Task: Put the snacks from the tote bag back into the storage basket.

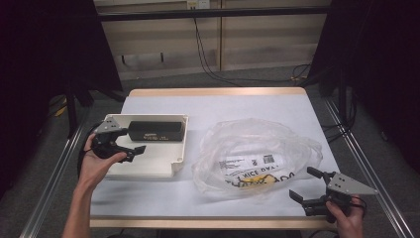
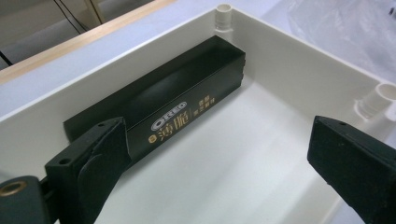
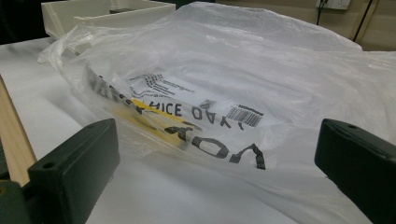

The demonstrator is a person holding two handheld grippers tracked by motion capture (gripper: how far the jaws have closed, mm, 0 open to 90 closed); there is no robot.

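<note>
Right tool (image 1: 303, 184) agape at bag's (image 1: 257, 148) near edge; left tool (image 1: 132, 140) spread, seemingly inside tray (image 1: 148, 168).

The Oreo box (image 2: 168, 109) was matt black card, the tray (image 2: 299, 70) smooth cream plastic, the bag (image 3: 224, 74) thin, crinkled, translucent plastic.

A lab-style recording station: black curtains (image 1: 44, 59) flank a white-covered tabletop (image 1: 218, 106), metal frame rails (image 1: 369, 163) run alongside, and cables (image 1: 208, 59) trail over grey carpet.
</note>
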